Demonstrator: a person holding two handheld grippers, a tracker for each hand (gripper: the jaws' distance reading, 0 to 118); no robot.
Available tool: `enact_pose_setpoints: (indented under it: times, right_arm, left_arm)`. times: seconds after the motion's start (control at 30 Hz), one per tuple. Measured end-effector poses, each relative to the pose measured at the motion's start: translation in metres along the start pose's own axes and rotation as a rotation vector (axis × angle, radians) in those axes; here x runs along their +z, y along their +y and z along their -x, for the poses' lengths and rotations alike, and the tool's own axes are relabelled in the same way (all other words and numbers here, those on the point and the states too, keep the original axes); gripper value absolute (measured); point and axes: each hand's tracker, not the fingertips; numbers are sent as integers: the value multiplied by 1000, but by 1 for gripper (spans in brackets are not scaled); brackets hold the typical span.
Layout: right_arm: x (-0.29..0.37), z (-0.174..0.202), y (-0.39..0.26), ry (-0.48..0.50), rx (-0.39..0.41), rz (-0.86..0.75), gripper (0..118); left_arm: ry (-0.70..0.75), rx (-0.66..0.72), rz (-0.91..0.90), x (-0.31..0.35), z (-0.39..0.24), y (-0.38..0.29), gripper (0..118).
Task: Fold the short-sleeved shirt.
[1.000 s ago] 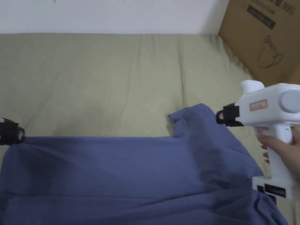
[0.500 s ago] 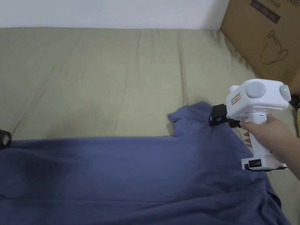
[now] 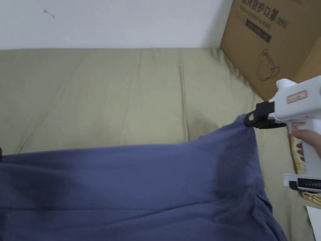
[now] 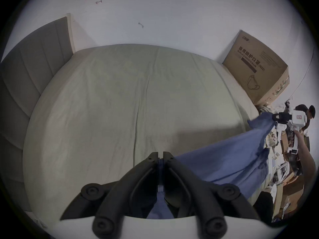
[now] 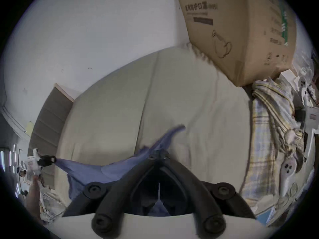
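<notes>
- Across the olive-green bed sheet (image 3: 125, 94), a blue short-sleeved cotton shirt (image 3: 141, 188) is stretched between the two grippers, with its upper edge drawn nearly straight and the rest of the cloth hanging toward the person.
- At the right of the head view, the white pistol-shaped right gripper (image 3: 250, 119) with black fingers (image 3: 261, 114) is held by a hand (image 3: 305, 138); its jaws are pinched together on a corner of the shirt, which rises to a peak there.
- From the right gripper view, the right gripper (image 5: 159, 154) shows its jaw tips closed with blue cloth bunched between them and a flap of fabric sticking out beyond.
- From the left gripper view, the left gripper (image 4: 160, 156) has its jaws almost touching, clamping a gathered fold of the shirt (image 4: 224, 158), which runs off to the right gripper (image 4: 276, 117) far away.
- Beside the bed's far right corner stands a large brown cardboard box (image 3: 272, 40) against the white wall (image 3: 125, 22).
- Next to the box, a yellow-and-blue plaid cloth (image 5: 269, 130) lies along the bed's edge.
</notes>
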Motion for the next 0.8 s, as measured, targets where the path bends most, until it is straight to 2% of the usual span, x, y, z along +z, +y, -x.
enact_pose_setpoints:
  times: [0.13, 0.3, 0.43, 0.53, 0.63, 0.67, 0.7, 0.73, 0.77, 0.8]
  right_arm:
    - [54, -8, -32, 15, 21, -10, 0]
    - [82, -22, -98, 17, -16, 27, 0]
    - [68, -30, -159, -39, 19, 117, 0]
    - [45, -37, -195, -83, -6, 176, 0]
    - [29, -39, -214, -108, -12, 194, 5]
    - [27, -37, -218, -124, -15, 194, 19]
    - [26, -33, -219, -160, -11, 189, 43]
    - [26, -36, -215, -195, 1, 180, 75]
    - [28, -31, -213, -194, 13, 174, 108]
    - [33, -25, -211, -177, 22, 149, 118]
  left_arm:
    - [-38, 0, -19, 40, 0, -21, 3]
    - [-75, 0, -4, 64, 4, -65, 3]
    - [-42, 22, 77, 54, 7, -115, 3]
    - [-45, 56, 122, 36, 13, -151, 3]
    - [-3, 7, 143, 24, 10, -176, 8]
    - [9, 10, 142, 23, 9, -181, 15]
    - [28, 13, 136, 25, 8, -183, 31]
    - [43, 28, 123, 28, 7, -184, 64]
    - [64, 40, 108, 31, 6, -183, 110]
    - [58, 45, 103, 34, 5, -182, 118]
